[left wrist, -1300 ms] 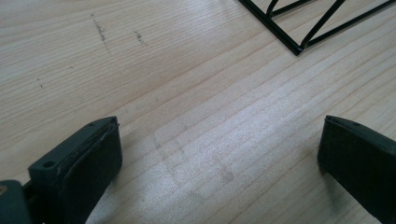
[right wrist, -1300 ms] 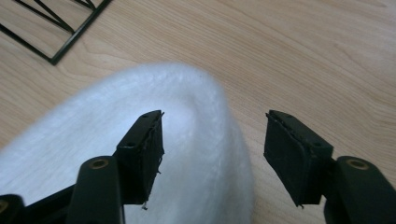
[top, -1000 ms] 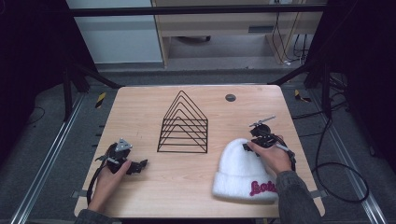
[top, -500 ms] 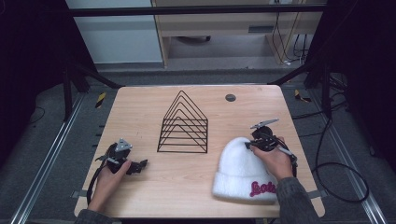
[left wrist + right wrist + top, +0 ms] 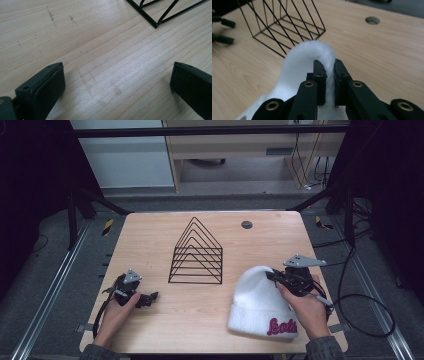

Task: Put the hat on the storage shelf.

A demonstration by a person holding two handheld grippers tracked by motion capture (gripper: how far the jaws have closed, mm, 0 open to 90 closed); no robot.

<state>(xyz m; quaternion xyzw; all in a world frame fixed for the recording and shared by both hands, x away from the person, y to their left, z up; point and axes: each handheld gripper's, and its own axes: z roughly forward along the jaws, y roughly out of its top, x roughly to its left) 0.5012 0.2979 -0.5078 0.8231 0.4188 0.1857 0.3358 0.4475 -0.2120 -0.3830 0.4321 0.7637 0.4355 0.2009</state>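
A white knit beanie point(image 5: 260, 307) with pink lettering on its cuff lies at the table's front right. My right gripper point(image 5: 271, 274) is shut on the beanie's crown, and the pinched fabric point(image 5: 310, 53) rises in a fold between its jaws point(image 5: 329, 63). The cuff end still rests on the wood. My left gripper point(image 5: 150, 298) lies low on the table at the front left. Its jaws stand wide open point(image 5: 117, 80) over bare wood with nothing between them.
A black wire rack point(image 5: 196, 252) shaped like stacked triangles stands mid-table, between the two hands; its corner shows in the left gripper view point(image 5: 156, 23) and its frame in the right gripper view point(image 5: 284, 25). A round cable hole point(image 5: 246, 224) sits near the far edge. Cables trail off the right side.
My right hand has risen and drifted slightly right with the beanie's crown pinched, pulling the fabric up into a peak. The left hand has stayed put.
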